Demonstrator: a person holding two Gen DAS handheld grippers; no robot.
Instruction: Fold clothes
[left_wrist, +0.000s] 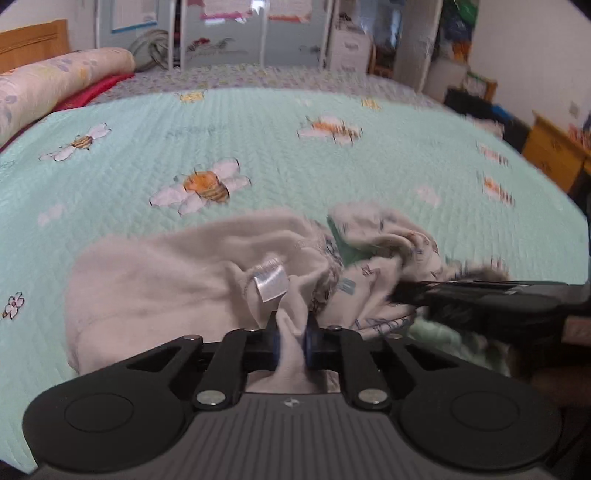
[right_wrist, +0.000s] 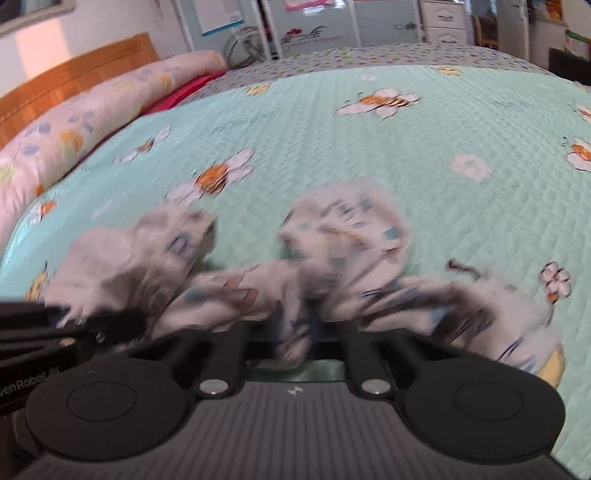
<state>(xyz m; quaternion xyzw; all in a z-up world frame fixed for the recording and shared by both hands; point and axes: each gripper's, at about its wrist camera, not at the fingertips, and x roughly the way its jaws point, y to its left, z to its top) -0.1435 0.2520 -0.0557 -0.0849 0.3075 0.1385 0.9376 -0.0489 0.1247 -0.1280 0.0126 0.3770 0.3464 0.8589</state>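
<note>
A crumpled white garment with small blue and orange prints lies bunched at the near side of the bed; a white label shows on its plain inner side. My left gripper is shut on a fold of it. My right gripper is shut on another fold of the same garment, which is blurred there. The right gripper also shows at the right of the left wrist view, and the left gripper at the left edge of the right wrist view.
The mint green bedspread with bee prints covers the bed. A rolled floral quilt and a wooden headboard are at the left. Wardrobes stand behind the bed, wooden furniture at the right.
</note>
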